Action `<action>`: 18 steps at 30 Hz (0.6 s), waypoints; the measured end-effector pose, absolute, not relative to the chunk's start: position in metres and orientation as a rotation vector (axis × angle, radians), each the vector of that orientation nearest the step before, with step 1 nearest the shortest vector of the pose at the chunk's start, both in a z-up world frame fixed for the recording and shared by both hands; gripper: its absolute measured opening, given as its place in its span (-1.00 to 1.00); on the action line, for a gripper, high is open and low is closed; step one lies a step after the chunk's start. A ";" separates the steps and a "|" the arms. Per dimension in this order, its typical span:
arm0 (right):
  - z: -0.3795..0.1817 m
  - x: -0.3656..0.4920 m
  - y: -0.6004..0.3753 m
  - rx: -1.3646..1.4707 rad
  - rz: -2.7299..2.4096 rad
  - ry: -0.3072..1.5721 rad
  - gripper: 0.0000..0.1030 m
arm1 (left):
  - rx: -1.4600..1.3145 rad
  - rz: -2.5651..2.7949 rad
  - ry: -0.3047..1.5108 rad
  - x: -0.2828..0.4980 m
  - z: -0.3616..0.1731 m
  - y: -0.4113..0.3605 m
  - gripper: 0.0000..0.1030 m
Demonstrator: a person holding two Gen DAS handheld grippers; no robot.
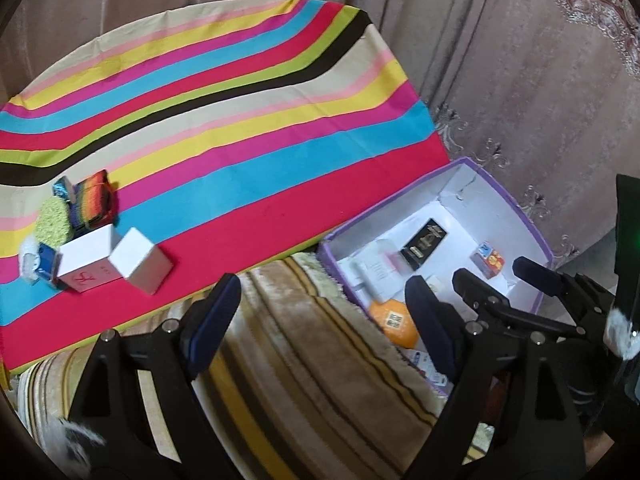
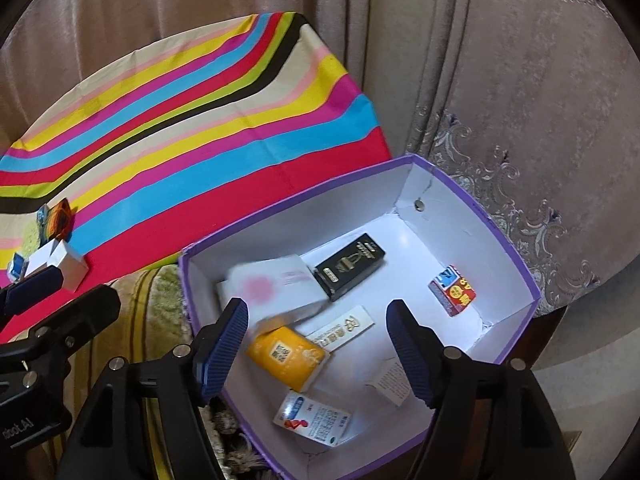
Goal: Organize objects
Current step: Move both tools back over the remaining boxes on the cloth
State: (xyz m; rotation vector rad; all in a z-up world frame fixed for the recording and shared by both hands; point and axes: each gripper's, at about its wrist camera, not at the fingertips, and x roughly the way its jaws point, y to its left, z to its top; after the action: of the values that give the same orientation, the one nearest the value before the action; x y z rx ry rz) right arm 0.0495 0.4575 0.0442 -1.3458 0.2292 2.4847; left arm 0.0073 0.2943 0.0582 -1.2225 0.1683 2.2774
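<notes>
My right gripper (image 2: 316, 312) hangs open over the purple-rimmed white box (image 2: 516, 264), with nothing pressed between its pads. Below it a blurred white carton with a pink spot (image 2: 276, 292) lies tilted on an orange box (image 2: 286, 356). A black box (image 2: 350, 266), a red-and-blue pack (image 2: 454, 290) and a white-and-blue medicine box (image 2: 316, 420) also lie inside. My left gripper (image 1: 320, 292) is open and empty above a plush striped blanket (image 1: 300, 360), left of the box. Two white boxes (image 1: 86, 264) (image 1: 140, 266) and a rainbow-striped box (image 1: 94, 200) stand on the striped cloth (image 1: 240, 120).
A green sponge (image 1: 54, 216) and small blue packs (image 1: 46, 264) sit beside the white boxes at the cloth's left. Beige curtains (image 1: 540, 100) hang behind the cloth and the box. A slim white box with gold lettering (image 2: 344, 330) and a folded leaflet (image 2: 390, 382) lie in the box.
</notes>
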 end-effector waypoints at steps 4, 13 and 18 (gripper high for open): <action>0.043 0.046 0.446 -1.363 2.506 0.217 0.45 | -1.232 2.310 0.161 0.004 0.058 0.284 0.67; 0.042 0.036 0.414 -1.402 2.557 0.173 0.47 | -1.250 2.385 0.062 -0.005 0.059 0.243 0.67; 0.044 0.029 0.393 -1.420 2.594 0.105 0.48 | -1.255 2.454 -0.038 -0.011 0.061 0.203 0.67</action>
State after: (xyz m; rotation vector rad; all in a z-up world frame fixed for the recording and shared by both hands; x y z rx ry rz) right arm 0.0288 0.3925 0.0440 -1.4204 0.1052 2.5937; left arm -0.0115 0.2032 0.0614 -1.2549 -0.0380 2.4542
